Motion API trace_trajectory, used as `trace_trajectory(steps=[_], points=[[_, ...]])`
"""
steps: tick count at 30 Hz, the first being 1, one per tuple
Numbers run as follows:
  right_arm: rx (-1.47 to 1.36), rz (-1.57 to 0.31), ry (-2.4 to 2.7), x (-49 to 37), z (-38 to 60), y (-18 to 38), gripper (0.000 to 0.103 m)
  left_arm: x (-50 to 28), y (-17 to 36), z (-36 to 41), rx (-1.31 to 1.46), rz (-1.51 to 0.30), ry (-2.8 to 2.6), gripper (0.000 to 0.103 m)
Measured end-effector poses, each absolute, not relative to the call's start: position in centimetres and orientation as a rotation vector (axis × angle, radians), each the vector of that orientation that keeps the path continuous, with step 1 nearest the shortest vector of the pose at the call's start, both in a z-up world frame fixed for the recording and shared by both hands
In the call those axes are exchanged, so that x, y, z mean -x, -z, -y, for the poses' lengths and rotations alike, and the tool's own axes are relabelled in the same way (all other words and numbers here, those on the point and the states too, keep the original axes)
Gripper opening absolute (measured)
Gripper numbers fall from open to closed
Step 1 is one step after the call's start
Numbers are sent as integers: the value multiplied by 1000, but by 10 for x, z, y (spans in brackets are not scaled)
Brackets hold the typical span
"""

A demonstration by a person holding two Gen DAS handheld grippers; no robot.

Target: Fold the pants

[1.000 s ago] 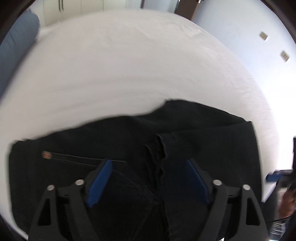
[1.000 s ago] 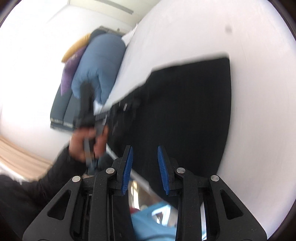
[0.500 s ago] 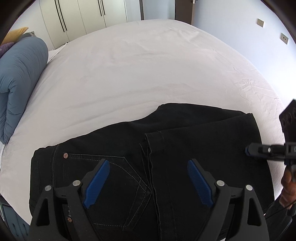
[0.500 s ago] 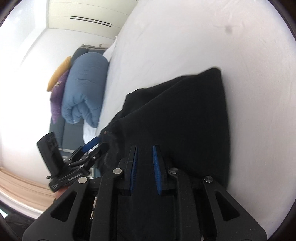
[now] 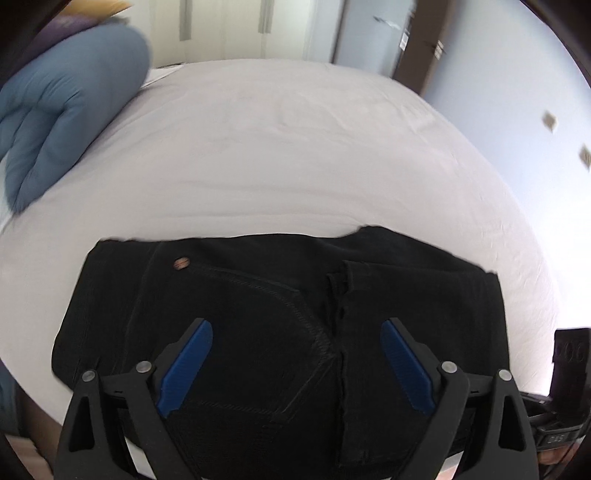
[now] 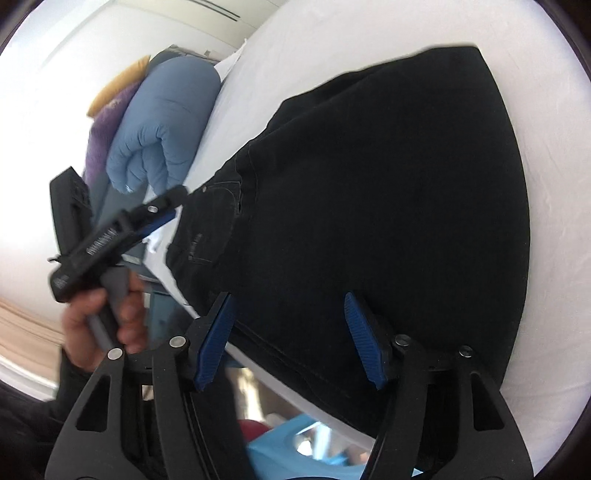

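Black pants [image 5: 280, 317] lie folded in a flat rectangle on the white bed [image 5: 295, 158], close to its near edge; a back pocket and a copper rivet [image 5: 181, 263] face up. My left gripper [image 5: 295, 354] is open and empty, hovering above the pants' near part. In the right wrist view the pants [image 6: 388, 192] fill the middle; my right gripper [image 6: 290, 328] is open and empty above their near edge. The left gripper [image 6: 110, 236], held in a hand, shows at the left there.
A rolled blue duvet [image 5: 62, 122] lies at the bed's far left, with purple and yellow cushions [image 6: 107, 107] behind it. White wardrobe doors [image 5: 221, 26] and a dark door stand beyond the bed. The bed edge runs just below the pants [image 6: 295, 387].
My right gripper has opened from nearly shut to wide open. Both grippers have drawn back a little from the pants; the left one stays open. The pants lie folded as before.
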State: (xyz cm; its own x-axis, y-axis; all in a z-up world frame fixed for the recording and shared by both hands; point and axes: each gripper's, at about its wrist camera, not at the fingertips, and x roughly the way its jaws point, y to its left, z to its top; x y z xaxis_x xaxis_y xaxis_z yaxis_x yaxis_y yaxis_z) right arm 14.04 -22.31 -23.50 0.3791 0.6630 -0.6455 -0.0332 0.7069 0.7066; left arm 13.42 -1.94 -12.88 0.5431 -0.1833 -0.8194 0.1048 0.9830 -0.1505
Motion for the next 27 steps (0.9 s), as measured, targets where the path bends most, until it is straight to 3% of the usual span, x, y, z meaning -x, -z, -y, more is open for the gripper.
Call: trace_trajectory(steps=[3, 12, 27], points=[[-695, -1087, -494, -136, 216, 219, 62, -109, 123, -39, 249, -917, 104, 99], [-823, -1032, -601, -164, 191, 200, 62, -71, 159, -182, 694, -882, -95, 99], [-1021, -1175, -560, -205, 163, 258, 59, -77, 228, -223, 1148, -871, -22, 98]])
